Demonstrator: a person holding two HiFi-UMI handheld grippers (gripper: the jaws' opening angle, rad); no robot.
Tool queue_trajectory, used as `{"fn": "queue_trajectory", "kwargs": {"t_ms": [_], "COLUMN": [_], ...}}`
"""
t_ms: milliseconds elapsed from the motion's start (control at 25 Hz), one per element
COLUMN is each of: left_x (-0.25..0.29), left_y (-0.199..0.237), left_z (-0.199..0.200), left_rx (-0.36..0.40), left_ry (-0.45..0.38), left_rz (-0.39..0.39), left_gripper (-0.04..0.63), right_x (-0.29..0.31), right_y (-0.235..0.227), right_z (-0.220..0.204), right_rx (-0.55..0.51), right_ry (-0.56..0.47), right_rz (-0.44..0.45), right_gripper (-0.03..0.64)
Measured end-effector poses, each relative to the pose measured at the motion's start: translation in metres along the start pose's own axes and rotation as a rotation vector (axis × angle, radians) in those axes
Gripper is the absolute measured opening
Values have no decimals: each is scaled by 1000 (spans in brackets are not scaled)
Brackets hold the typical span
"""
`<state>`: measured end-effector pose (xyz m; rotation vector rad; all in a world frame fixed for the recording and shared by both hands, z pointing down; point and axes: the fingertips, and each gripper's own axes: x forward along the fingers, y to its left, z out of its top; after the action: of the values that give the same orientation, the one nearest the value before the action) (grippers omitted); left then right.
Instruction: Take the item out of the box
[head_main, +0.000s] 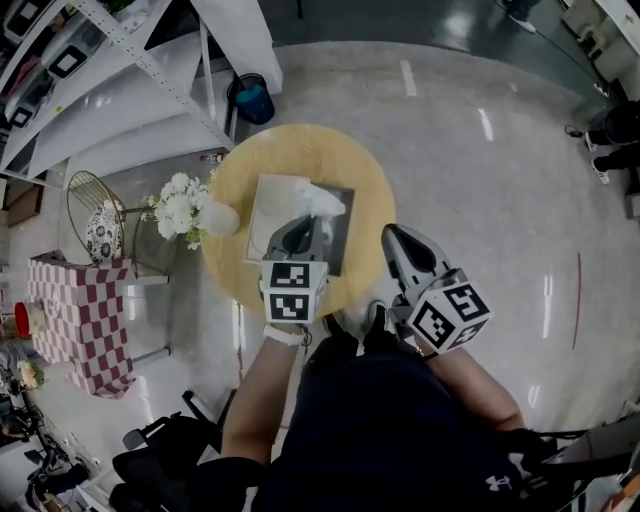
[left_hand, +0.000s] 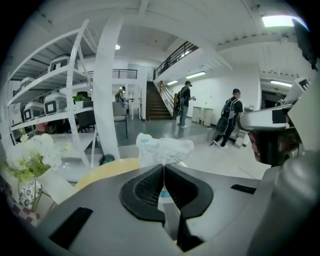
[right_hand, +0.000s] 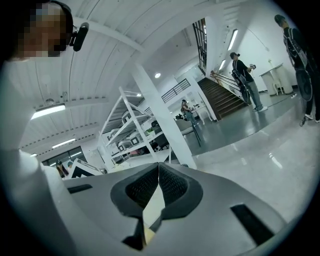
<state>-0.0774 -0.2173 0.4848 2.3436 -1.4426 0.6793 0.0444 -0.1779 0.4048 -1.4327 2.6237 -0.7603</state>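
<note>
The item, a crumpled white plastic packet (left_hand: 164, 148) with blue print, was pinched by its lower edge between the closed jaws of the left gripper (left_hand: 164, 172), over the box (head_main: 270, 200) on the round yellow table (head_main: 300, 150). The right gripper (right_hand: 158, 172), jaws together and empty, was beside the table's edge.

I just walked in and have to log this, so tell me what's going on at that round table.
A person stands over the round wooden table with a claw in each hand. The left claw is shut on a white plastic packet and holds it over the box on the table. The right claw is shut with nothing in it, by the table's right edge.
</note>
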Motion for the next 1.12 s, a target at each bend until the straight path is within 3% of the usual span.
{"fn": "queue_trajectory", "kwargs": {"t_ms": [640,1120], "left_x": [-83,-133], "left_y": [-4,-19], "left_z": [98,140], "left_rx": [-54,-6], "left_ry": [-302,-474], "left_rz": [-41,-55], "left_gripper": [23,23], "right_x": [15,2], "right_y": [34,66], "right_z": [48,88], "right_rx": [-101,-243], "right_ry": [-77,-225], "right_rz": [61,94], "right_gripper": [12,12]}}
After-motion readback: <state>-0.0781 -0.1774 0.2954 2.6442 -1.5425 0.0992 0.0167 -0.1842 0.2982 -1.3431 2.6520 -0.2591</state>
